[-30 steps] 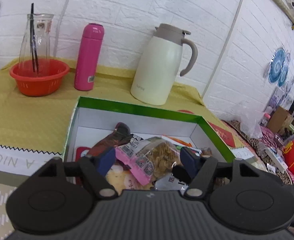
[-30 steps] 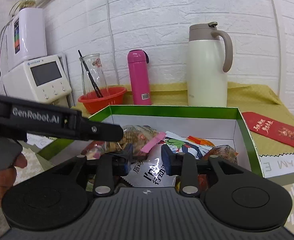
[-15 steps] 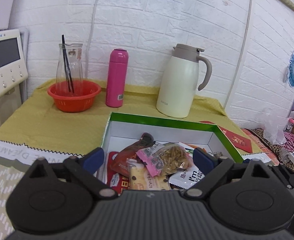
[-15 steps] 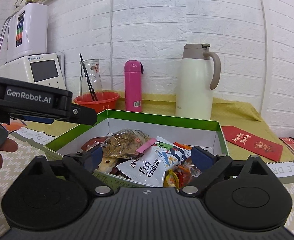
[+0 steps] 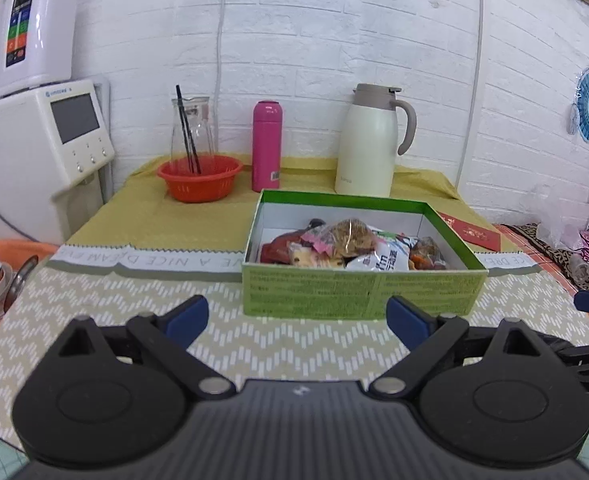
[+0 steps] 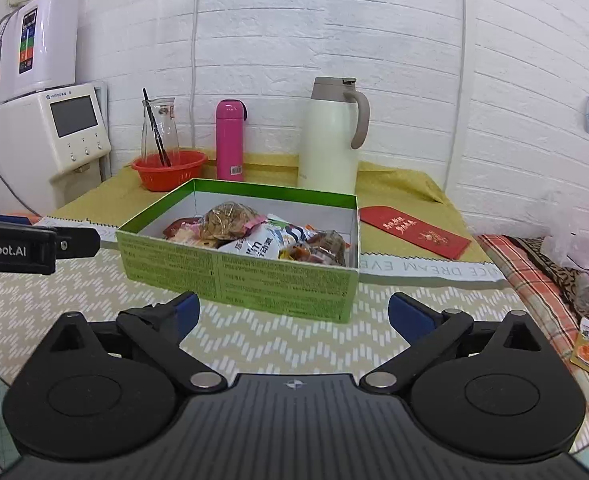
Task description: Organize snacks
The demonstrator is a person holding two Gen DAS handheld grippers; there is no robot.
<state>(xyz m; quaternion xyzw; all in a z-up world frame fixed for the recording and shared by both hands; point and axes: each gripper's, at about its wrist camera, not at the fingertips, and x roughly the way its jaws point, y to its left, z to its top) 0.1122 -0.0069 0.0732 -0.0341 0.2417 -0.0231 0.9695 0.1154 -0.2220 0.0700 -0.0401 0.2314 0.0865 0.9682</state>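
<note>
Both the left gripper (image 5: 297, 317) and right gripper (image 6: 293, 314) hang wide and empty near the surface's (image 5: 94, 320) front edge, short of the snack-filled box (image 5: 358, 294), so sorting looks finished and little remains.

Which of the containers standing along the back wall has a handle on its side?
The cream thermos jug, the tallest one, at the right end of the row. The pink bottle and the glass carafe have none.

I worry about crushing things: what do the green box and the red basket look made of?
The green box looks like thin printed cardboard: matte, with folded white inner walls. The red basket looks like moulded plastic, slightly glossy, with a slotted wall; probably light and flexible.
</note>
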